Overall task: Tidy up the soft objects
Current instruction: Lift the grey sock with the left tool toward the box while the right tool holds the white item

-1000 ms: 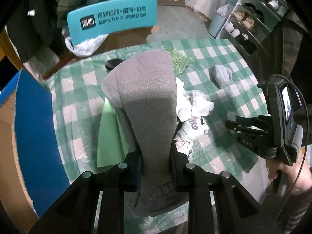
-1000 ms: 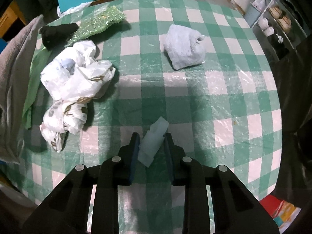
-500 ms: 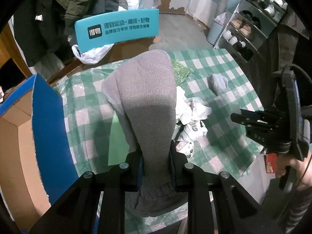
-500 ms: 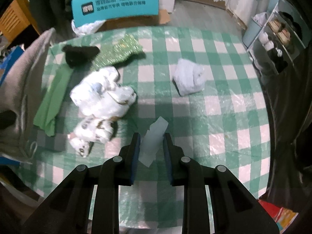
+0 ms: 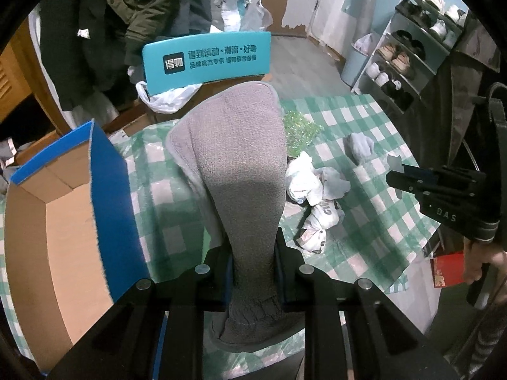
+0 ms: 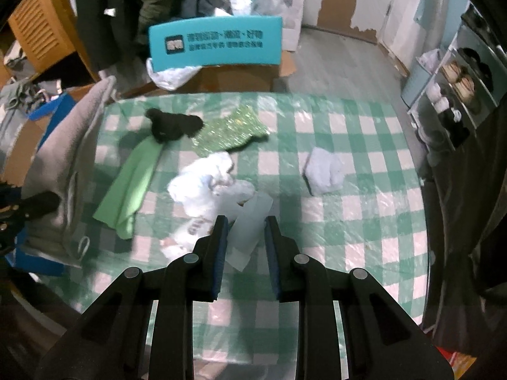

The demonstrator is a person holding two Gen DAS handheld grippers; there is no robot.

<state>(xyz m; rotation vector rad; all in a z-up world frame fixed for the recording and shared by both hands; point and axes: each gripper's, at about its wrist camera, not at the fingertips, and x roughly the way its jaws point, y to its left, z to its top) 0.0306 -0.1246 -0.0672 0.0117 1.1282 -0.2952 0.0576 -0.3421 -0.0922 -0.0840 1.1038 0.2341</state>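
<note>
The left tongs (image 5: 253, 253) were clamped on a thick grey fleecy cloth (image 5: 244, 164), which stood up from between the fingers well above the worktop with the green-and-white checked plastic cover (image 6: 364, 190). Just to the left of it sat an open cardboard box with a blue outer face (image 5: 63, 221), its flap raised.

The right tongs (image 6: 245, 237) gripped a small pale, translucent scrap of plastic (image 6: 250, 221), held clear of the cloth-covered top. Below and beyond it lay the rest of the soft things: a crumpled white plastic bag with printing (image 6: 209, 183), a flat light-green cloth (image 6: 133, 183), a black fuzzy bundle (image 6: 174, 125) touching the green cloth's far end, a glittery green piece of fabric (image 6: 234, 129) beside that, and a pale blue-white wad (image 6: 324, 171) off on its own to the right.

A teal curved chair back with printed characters (image 6: 215, 44) stood at the far edge.
</note>
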